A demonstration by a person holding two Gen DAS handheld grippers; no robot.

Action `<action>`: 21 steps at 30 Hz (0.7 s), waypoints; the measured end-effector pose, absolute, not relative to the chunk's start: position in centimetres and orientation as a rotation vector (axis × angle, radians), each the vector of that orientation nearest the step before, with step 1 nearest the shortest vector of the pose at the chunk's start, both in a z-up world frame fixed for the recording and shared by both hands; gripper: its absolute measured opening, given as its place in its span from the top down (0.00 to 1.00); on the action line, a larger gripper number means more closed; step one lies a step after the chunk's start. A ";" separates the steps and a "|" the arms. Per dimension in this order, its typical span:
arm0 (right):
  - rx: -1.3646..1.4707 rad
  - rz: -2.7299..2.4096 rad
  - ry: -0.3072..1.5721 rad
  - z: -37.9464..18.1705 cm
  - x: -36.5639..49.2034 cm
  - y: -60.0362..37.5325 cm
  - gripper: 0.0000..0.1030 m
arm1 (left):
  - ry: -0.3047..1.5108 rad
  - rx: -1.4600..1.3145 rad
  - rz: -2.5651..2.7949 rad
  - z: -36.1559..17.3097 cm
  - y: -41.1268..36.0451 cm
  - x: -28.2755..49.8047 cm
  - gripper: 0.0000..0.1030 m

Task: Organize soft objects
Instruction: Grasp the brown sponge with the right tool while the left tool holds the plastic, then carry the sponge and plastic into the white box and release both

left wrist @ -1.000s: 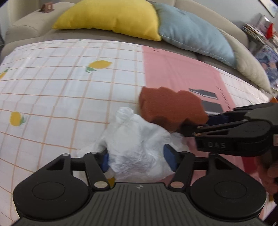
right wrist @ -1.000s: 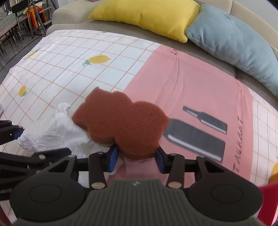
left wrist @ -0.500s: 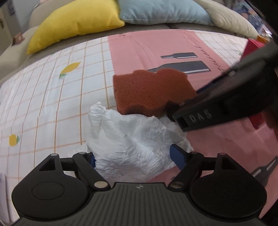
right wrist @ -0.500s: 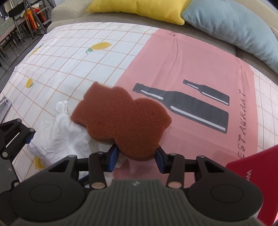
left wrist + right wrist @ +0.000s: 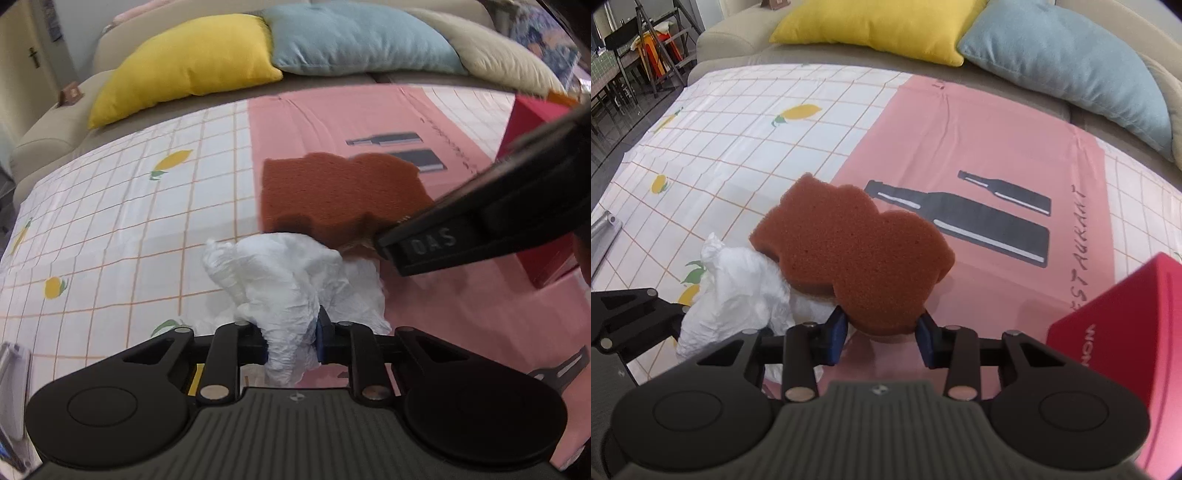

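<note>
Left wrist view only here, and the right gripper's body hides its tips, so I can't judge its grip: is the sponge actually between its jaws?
Observer: Yes. The right gripper has the brown sponge by its narrow near end, a blue pad on each side, jaws closing.
Operator: Is the sponge clear of the bag?
Observer: No, its left edge sits over the crumpled white bag; contact unclear.
Operator: Anything printed on the red box?
Observer: White letters on the near face of the red box.
</note>
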State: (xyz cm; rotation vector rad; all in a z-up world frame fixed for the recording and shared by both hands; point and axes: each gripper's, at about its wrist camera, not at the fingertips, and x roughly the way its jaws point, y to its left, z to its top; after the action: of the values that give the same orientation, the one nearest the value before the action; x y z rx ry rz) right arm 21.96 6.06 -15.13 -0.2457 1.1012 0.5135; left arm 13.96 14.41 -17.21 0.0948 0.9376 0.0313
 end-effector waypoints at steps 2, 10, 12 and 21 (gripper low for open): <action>-0.227 0.515 1.080 -14.3 21.6 5.4 0.63 | 0.911 0.061 0.056 -16.0 14.7 13.4 0.78; -0.166 0.538 0.905 -8.8 18.8 3.1 0.63 | 0.785 -0.029 0.114 -10.3 14.9 11.0 0.78; -0.138 0.538 0.874 -7.4 18.2 2.1 0.63 | 0.756 -0.051 0.111 -9.1 14.6 10.6 0.78; -0.042 0.469 0.778 -3.2 15.7 -4.5 0.62 | 0.655 -0.092 0.049 -4.5 11.8 8.2 0.78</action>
State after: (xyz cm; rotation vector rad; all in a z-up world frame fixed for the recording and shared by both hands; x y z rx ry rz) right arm 15.73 -4.51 -3.19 -0.0422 0.7778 0.4691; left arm 8.19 11.82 -4.54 -0.0921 0.6549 0.0489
